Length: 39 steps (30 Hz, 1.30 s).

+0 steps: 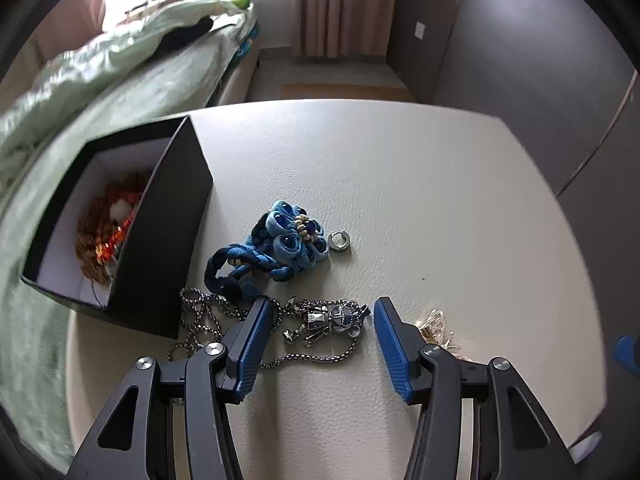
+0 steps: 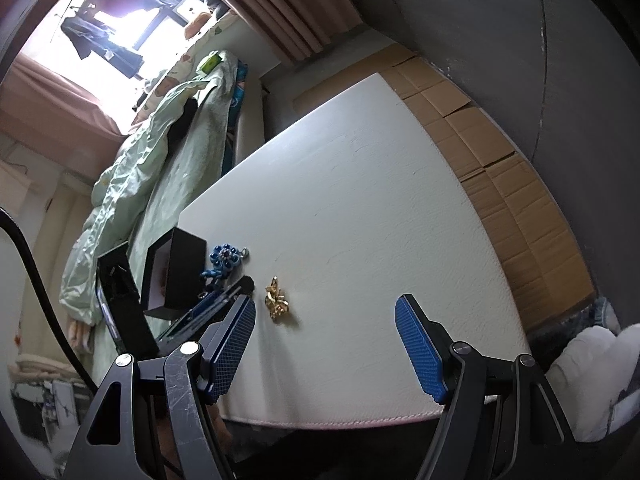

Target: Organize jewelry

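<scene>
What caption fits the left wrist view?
Open left tongs hover over a silver necklace beside the black box.

Matt pebbled table [image 1: 400, 200]; shiny metal chain [image 1: 200, 320]; blue cloth flower [image 1: 288, 240]; matt black box [image 1: 160, 248].

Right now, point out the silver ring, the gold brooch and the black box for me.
silver ring [image 1: 338, 242], left wrist view, on its near band.
gold brooch [image 2: 277, 301], right wrist view, on its middle.
black box [image 1: 160, 240], left wrist view, on its dark outer side wall.
</scene>
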Each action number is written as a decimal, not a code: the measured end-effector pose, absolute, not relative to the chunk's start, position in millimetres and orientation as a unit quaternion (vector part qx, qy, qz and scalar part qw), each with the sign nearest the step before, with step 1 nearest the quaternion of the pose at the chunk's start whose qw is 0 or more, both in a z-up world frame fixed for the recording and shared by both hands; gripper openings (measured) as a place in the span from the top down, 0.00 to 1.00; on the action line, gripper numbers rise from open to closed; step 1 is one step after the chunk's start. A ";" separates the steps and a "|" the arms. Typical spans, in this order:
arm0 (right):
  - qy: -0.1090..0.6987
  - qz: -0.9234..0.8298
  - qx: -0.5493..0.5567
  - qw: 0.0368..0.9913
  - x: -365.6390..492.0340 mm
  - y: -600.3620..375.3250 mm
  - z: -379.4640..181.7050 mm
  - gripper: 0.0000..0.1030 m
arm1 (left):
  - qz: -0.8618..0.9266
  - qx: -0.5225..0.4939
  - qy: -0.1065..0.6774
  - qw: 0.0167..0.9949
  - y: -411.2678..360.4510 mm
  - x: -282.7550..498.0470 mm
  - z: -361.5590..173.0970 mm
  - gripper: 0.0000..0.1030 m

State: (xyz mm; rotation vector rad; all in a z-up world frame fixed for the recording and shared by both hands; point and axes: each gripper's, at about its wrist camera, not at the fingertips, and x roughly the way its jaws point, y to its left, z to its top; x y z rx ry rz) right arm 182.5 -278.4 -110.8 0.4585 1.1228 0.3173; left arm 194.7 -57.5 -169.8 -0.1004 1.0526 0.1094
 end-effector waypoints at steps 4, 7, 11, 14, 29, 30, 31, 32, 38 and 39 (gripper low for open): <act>0.532 0.140 0.209 0.808 185.7 -274.0 -115.9 0.29 | 0.045 -0.041 0.502 0.863 -55.0 195.1 -170.7 0.57; 0.536 0.139 0.206 0.807 186.6 -271.3 -118.8 0.29 | 0.039 -0.034 0.502 0.863 -52.9 194.7 -170.7 0.62; 0.540 0.140 0.198 0.806 187.6 -267.4 -122.0 0.29 | 0.023 -0.061 0.506 0.860 -46.0 188.3 -167.0 0.63; 0.544 0.140 0.190 0.805 187.1 -263.8 -124.6 0.29 | 0.012 -0.088 0.507 0.857 -40.8 184.7 -163.3 0.73; 0.565 0.147 0.165 0.795 191.4 -245.1 -138.9 0.30 | -0.036 -0.153 0.482 0.862 -19.7 170.7 -127.6 1.00; 0.565 0.148 0.164 0.795 192.0 -242.9 -138.7 0.30 | -0.040 -0.157 0.479 0.863 -19.0 169.2 -124.5 1.00; 0.565 0.150 0.163 0.794 192.8 -241.7 -138.7 0.30 | -0.043 -0.160 0.476 0.864 -16.4 169.0 -121.7 1.00; 0.566 0.154 0.165 0.793 193.5 -240.2 -139.0 0.30 | -0.046 -0.162 0.470 0.867 -15.0 167.3 -116.3 1.00; 0.573 0.165 0.151 0.789 196.9 -227.0 -143.5 0.30 | -0.064 -0.154 0.473 0.865 -8.3 168.4 -110.6 1.00; 0.575 0.166 0.142 0.788 198.2 -223.6 -144.6 0.30 | -0.068 -0.148 0.478 0.863 -9.5 170.5 -112.6 1.00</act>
